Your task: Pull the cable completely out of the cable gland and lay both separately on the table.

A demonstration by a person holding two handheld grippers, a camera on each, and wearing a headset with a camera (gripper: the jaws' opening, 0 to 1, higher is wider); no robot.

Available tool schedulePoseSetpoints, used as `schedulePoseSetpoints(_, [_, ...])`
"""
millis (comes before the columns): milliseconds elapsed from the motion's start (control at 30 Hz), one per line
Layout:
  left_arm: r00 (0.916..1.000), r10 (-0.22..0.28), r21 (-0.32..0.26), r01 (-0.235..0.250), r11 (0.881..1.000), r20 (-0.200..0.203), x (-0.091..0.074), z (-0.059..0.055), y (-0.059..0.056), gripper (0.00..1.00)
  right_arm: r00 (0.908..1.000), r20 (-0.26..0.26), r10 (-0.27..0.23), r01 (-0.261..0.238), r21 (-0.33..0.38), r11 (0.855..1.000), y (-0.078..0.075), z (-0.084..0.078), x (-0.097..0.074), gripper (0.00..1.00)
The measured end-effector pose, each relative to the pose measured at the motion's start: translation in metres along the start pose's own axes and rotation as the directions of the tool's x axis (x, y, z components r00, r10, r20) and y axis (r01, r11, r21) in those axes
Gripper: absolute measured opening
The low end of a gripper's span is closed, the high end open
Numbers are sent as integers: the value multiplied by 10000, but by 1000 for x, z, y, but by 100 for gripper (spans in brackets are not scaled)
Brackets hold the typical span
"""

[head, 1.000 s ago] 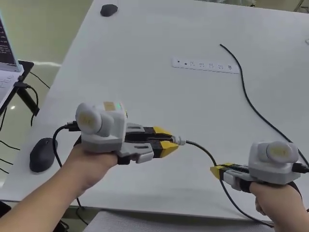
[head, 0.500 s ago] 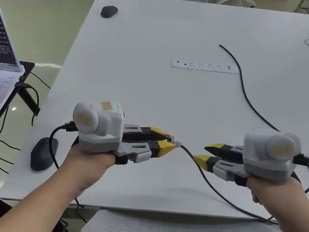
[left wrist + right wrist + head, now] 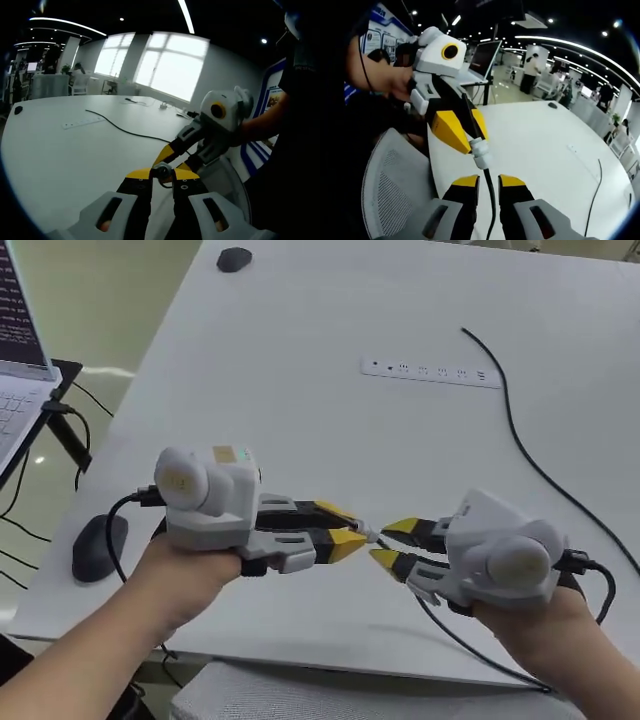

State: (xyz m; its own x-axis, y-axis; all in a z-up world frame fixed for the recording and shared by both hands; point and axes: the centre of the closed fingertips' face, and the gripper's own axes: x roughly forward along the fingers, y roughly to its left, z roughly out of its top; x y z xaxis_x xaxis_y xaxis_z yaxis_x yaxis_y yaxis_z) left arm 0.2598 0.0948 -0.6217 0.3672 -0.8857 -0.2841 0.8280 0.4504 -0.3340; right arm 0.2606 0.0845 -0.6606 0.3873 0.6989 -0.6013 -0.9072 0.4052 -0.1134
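The left gripper [image 3: 352, 530] is clamped on the cable gland [image 3: 370, 533]; the gland's pale body sticks out just past the yellow tips, held in the air over the near edge of the table [image 3: 300, 380]. The right gripper [image 3: 391, 543] faces it tip to tip with its 2 jaws parted; the black cable [image 3: 490, 195] runs down the gap between them, and from the right gripper view it seems to touch neither. The cable leaves the gland just ahead of the right tips and passes back under that hand; farther out, beyond both grippers, what looks like its long tail curves across the table beside a white power strip [image 3: 430, 373].

The cable is seated in the gland and nothing is laid down, so I judge the step in hand to be taking hold of the cable for the pull. To do it well, close the right jaws on the cable close behind the gland, with the cable deep in the jaws rather than at the tips; keep the left grip on the gland's body. Draw the 2 grippers apart in 1 straight line along the gland's axis; a sideways pull could kink the cable at the mouth or twist the gland loose. The thin jacket may slip, so short draws with fresh grips look safer than 1 long pull. How much cable lies behind the gland inside the left jaws is hidden.
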Motion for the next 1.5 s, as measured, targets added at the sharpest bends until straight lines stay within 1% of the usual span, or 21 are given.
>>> schedulePoseSetpoints(133, [10000, 23, -7, -22, 10000, 30, 0, 0, -2, 15, 9999, -103, 99, -101, -184, 9998, 3, -3, 2, 7])
schedulePoseSetpoints(233, [10000, 3, -44, -3, 10000, -3, 0, -2, -3, 15, 9999, -150, 53, -56, -217, 9997, 2, -5, 2, 1])
schedulePoseSetpoints(300, [10000, 25, -38, -25, 10000, -2, 0, -3, -3, 15, 9999, -128, 61, -62, -72, 10000, 3, -5, 2, 1])
schedulePoseSetpoints(533, [10000, 29, -127, -28, 9999, 62, -2, -3, -4, 15, 10000, -72, 28, -29, -84, 10000, 6, -4, 2, 0])
schedulePoseSetpoints(667, [9999, 52, -73, -52, 10000, 126, -3, -2, -5, 15, 9999, -147, -47, 47, -1, 10000, 5, -7, 2, 0])
schedulePoseSetpoints(767, [9997, 43, -215, -38, 9998, 260, -5, 0, -5, 15, 9996, -262, -119, 119, 6, 9999, 4, -10, 2, 0])
schedulePoseSetpoints(933, [9990, 84, -266, -72, 9996, 447, -9, 5, -4, 15, 9981, -494, -363, 381, 359, 9986, -4, -20, 1, 0])
schedulePoseSetpoints(1033, [9985, 94, -266, -79, 9996, 539, -12, 8, -3, 15, 9972, -625, -412, 448, 566, 9974, -6, -27, 0, 0])
schedulePoseSetpoints(1233, [9979, 150, -306, -131, 9994, 630, -16, 9, -2, 15, 9941, -837, -686, 781, 1155, 9902, -13, -41, -4, 0])
schedulePoseSetpoints(1400, [9975, 123, -334, -99, 9994, 699, -17, 9, 0, 15, 9931, -936, -713, 838, 1373, 9870, -14, -49, -7, 0])
schedulePoseSetpoints(1500, [9977, 141, -316, -121, 9994, 658, -18, 9, 1, 15, 9916, -1024, -786, 933, 1474, 9847, -16, -55, -9, 0])
